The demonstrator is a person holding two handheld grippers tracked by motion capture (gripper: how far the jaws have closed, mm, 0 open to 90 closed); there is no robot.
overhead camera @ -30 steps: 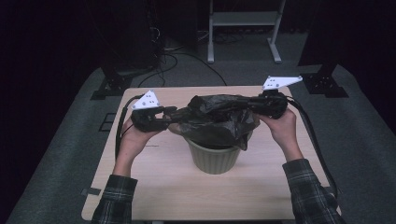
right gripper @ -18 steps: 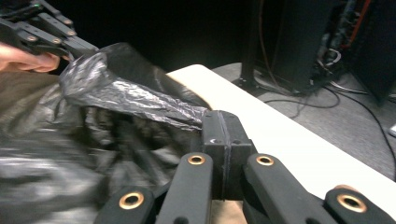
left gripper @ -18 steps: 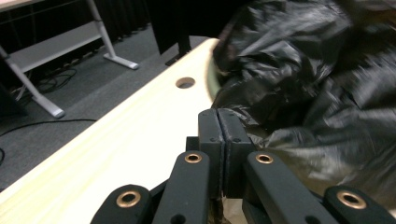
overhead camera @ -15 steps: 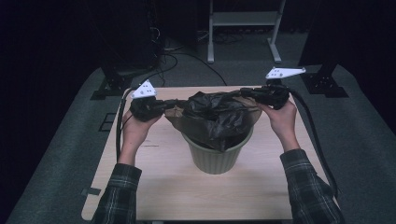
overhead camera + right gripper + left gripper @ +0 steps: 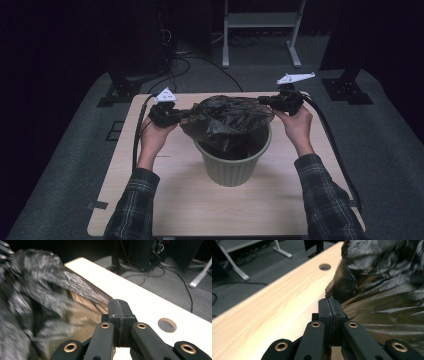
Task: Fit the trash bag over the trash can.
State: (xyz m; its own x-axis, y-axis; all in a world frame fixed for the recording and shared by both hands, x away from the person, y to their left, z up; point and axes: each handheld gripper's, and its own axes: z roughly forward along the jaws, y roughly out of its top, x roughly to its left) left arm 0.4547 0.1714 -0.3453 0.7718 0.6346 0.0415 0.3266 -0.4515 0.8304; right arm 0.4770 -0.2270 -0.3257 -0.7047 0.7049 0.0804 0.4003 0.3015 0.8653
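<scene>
black bag point(image 5: 227, 120) stretched left-right, over bin point(image 5: 232, 162)

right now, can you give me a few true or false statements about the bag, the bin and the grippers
1. Both grippers are shut on the bag. True: the left gripper and the right gripper each pinch an edge of it.
2. The bin lies on its side. False: it stands upright on the table.
3. The bag is white. False: it is black.
4. The bag is stretched over the mouth of the bin between the grippers. True.
5. The bin stands on the floor. False: it stands on the table.
</scene>
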